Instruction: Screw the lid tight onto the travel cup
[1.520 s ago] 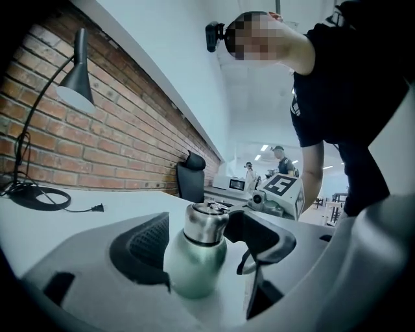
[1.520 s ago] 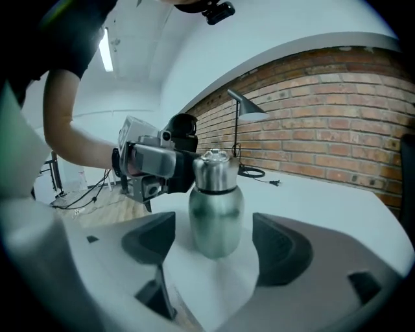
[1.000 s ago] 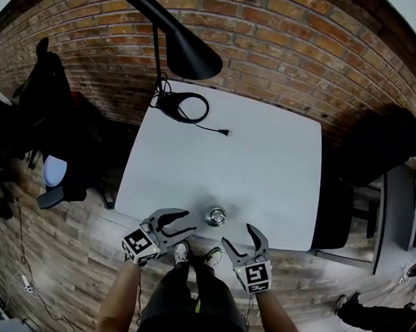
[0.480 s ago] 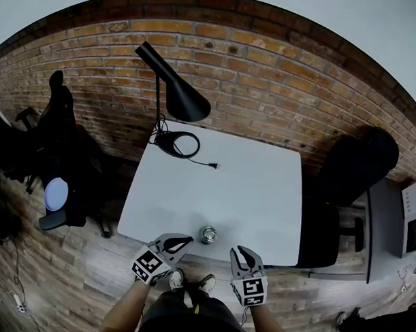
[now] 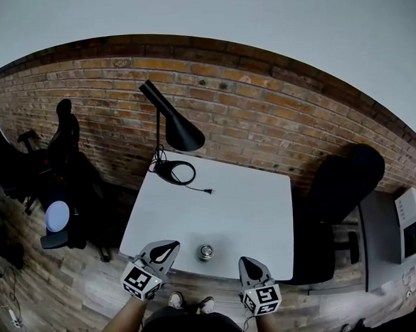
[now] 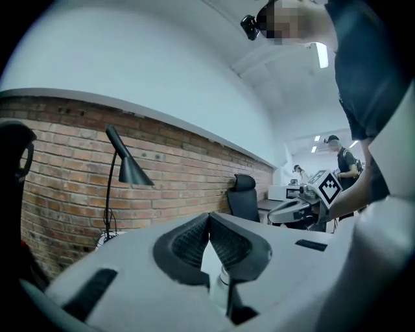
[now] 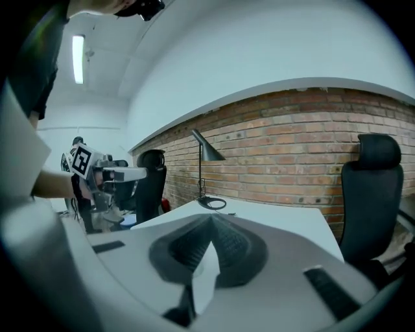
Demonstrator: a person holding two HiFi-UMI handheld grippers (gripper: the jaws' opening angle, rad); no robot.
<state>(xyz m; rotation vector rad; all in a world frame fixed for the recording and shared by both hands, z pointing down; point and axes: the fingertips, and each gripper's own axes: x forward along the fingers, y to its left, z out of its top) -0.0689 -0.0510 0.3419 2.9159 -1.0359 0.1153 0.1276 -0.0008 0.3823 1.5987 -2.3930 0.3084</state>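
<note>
1. Both have just closed tip to tip on nothing: left claw (image 5: 171, 247) and right claw (image 5: 247, 261).
2. Travel cup (image 5: 206, 251) stands at the table (image 5: 229, 195) near edge, between them, untouched.

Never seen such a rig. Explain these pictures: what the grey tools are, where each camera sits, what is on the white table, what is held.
No robot: a person holds a two-jaw tool in each hand, the left gripper and the right gripper; the patterned cubes belong to them. The wide picture comes from a camera on the person's head, looking down. The other two come from cameras riding on each gripper, looking along its jaws. On the table stand a small metal travel cup, near the front edge, and a black lamp at the back. Both grippers' jaws have just closed with nothing between them; neither touches the cup.
</note>
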